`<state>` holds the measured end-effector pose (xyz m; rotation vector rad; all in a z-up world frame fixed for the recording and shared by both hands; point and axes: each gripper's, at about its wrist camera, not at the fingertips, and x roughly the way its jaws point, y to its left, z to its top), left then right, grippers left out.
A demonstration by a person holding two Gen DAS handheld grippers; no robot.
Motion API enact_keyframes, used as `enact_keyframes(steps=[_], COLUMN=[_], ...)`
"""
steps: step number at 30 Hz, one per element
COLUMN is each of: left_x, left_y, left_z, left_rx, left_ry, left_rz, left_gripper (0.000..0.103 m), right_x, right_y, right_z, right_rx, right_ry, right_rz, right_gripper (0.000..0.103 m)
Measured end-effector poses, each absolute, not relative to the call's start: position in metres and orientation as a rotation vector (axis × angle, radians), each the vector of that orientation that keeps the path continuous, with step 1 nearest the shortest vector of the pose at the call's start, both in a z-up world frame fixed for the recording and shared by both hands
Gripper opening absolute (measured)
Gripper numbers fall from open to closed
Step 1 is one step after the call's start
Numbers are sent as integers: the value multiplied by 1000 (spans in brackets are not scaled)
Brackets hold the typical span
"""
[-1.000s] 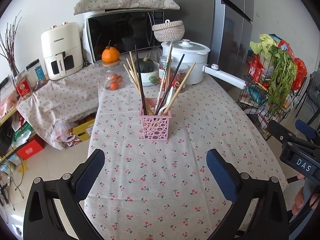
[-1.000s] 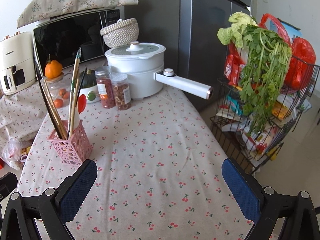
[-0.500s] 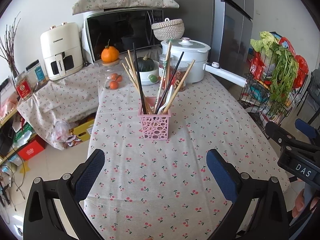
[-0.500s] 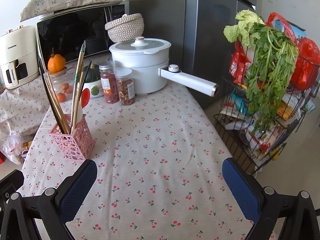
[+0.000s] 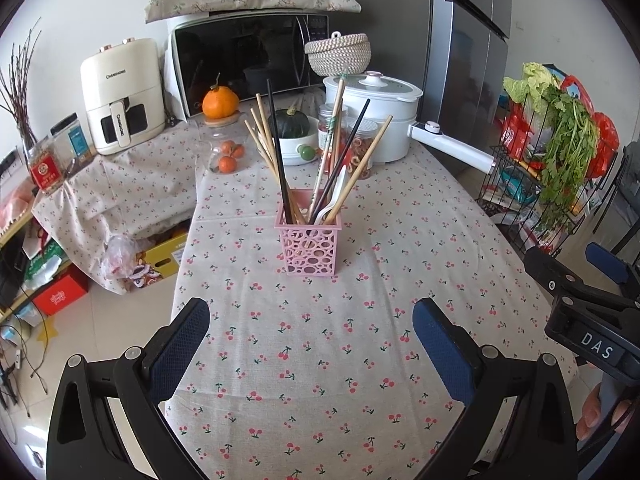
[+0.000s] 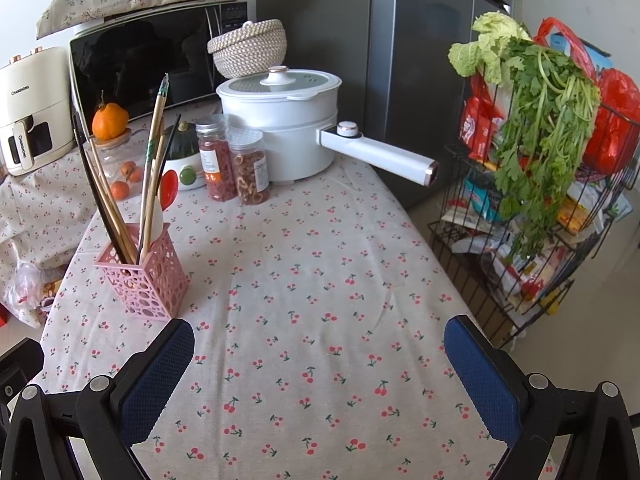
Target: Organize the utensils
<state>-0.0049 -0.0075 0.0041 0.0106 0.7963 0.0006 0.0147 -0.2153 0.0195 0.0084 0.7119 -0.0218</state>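
Note:
A pink perforated utensil holder (image 5: 309,246) stands upright on the cherry-print tablecloth (image 5: 320,360), mid-table. It holds several wooden and black chopsticks (image 5: 276,148) and a white spoon (image 5: 334,200). It also shows at the left in the right wrist view (image 6: 142,276), with a red spoon (image 6: 168,192) in it. My left gripper (image 5: 310,344) is open and empty, short of the holder. My right gripper (image 6: 320,364) is open and empty over bare cloth, right of the holder; its body shows in the left wrist view (image 5: 592,320).
At the table's far end stand a white pot with a long handle (image 6: 288,128), two spice jars (image 6: 234,168), a squash in a bowl (image 5: 290,128) and a jar of oranges (image 5: 224,152). A wire rack with greens (image 6: 540,184) stands off the right edge.
Both grippers have drawn back and risen slightly, so the holder and table look a little farther off. Both stay open and empty. Nothing on the table has moved.

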Motion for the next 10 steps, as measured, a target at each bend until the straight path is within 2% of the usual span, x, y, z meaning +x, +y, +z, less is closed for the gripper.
enact_keyframes(steps=[10], left_x=[6], left_y=[-6], left_z=[-9], left_rx=[-24], left_ry=[853], left_rz=[-26], left_gripper=[103], right_x=[22], right_y=[-216], right_z=[11], right_rx=[30], right_ry=[742], right_rz=[-17], right_gripper=[103])
